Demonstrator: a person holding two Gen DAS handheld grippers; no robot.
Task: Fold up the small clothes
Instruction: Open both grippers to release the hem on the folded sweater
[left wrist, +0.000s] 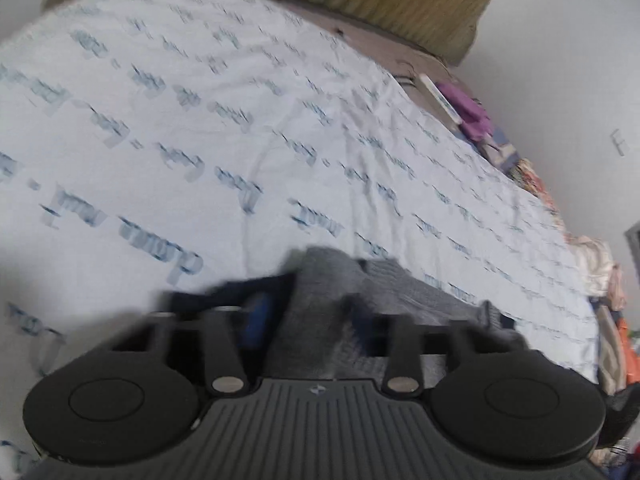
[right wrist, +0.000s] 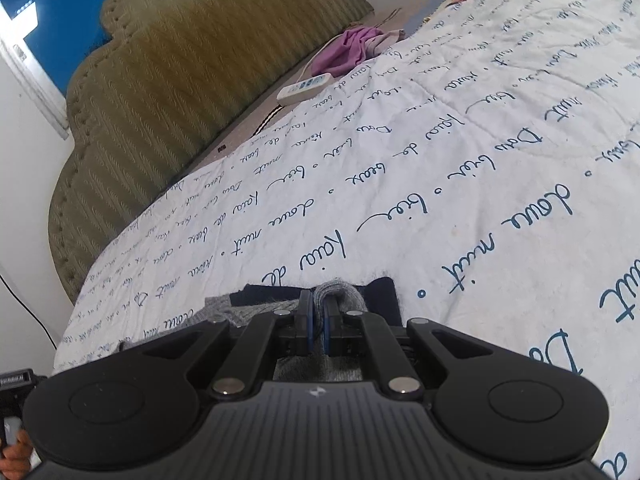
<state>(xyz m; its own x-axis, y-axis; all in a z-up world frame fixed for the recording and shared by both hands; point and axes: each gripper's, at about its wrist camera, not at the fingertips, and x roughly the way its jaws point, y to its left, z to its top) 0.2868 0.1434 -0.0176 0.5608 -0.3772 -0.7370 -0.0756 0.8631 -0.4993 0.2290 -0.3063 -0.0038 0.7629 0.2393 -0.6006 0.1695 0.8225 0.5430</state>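
A: Start on the left. Where is the left gripper?

B: Low over the grey knit garment, which lies on the white printed quilt. Its jaws stand wide apart, with grey cloth bunched between them. The view is blurred, so I cannot tell whether either pad touches the fabric

A: And the garment itself?

B: Small, grey with dark navy parts, at the near edge of the bed. It runs off to the right in the left view

A: The right gripper?

B: Its jaws are nearly together, clamped on a raised fold of the grey knit. The blue pads pinch it from both sides

A: So how would you do this step well?

B: My guess is that the right side anchors while the left takes a second hold. I would close the left on a single edge, not a thick bunch, so the fold comes out flat. Keep both grips level and the cloth lightly taut between them

A: Risks?

B: Knit stretches and can slip. The quilt below is soft, so a low pinch might catch it too. The remote and purple cloth by the headboard sit well apart, no concern
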